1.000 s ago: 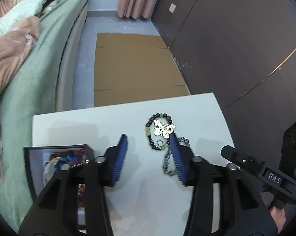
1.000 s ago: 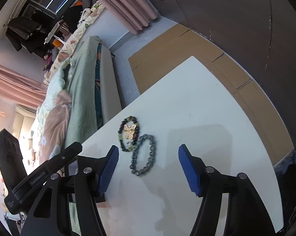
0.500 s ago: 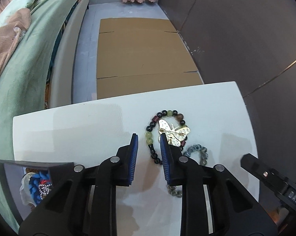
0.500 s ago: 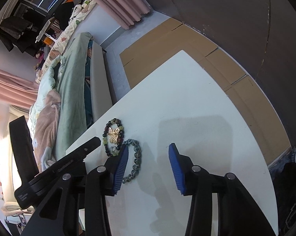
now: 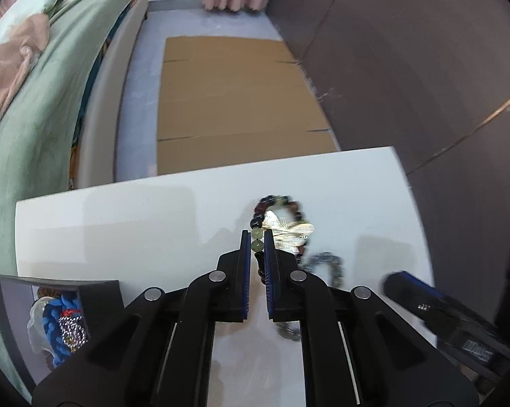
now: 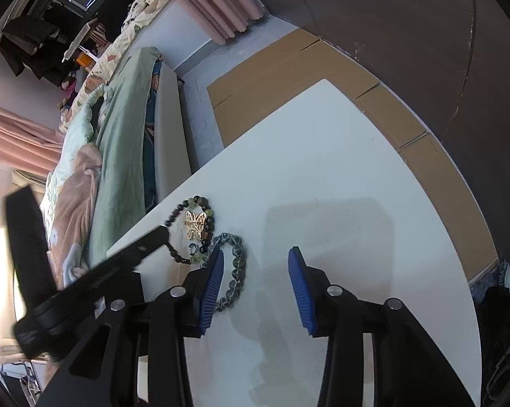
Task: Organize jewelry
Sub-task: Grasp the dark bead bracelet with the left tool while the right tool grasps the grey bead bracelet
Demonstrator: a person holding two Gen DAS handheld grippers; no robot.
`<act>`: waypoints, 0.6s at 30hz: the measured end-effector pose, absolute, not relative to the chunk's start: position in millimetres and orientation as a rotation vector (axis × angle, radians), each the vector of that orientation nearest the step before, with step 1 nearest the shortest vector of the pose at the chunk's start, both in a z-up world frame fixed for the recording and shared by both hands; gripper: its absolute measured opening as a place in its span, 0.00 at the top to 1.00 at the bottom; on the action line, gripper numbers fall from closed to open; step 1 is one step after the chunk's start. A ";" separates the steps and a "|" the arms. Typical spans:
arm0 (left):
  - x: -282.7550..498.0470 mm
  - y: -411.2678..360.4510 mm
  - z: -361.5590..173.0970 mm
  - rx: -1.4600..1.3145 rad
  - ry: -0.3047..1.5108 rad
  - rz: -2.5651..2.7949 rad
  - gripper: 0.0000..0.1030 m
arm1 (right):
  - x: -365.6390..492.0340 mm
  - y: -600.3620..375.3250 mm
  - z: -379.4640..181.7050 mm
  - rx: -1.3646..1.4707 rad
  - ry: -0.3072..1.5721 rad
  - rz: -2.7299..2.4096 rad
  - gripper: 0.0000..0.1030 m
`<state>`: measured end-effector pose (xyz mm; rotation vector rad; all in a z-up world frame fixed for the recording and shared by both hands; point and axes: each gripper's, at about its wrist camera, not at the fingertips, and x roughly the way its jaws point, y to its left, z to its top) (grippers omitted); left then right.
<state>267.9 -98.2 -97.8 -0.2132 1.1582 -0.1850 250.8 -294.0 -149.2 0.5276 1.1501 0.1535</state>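
White table (image 5: 126, 224); jewelry-filled box (image 5: 7, 308)

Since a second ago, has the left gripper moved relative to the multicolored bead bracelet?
Yes. The left gripper came forward onto the multicolored bead bracelet on the white table; its jaws have closed on the beads.

The left gripper (image 5: 257, 237) has come down and clamped its blue pads on the near-left beads of the mixed bead bracelet (image 5: 282, 215). The right gripper (image 6: 255, 264) has been narrowing its jaws, only bare white table (image 6: 339, 169) between them.
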 end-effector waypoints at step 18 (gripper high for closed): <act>225.7 -71.7 -7.6 -0.223 1.001 -0.271 0.92 | 252.9 -267.7 -156.2 0.442 1.173 0.171 0.67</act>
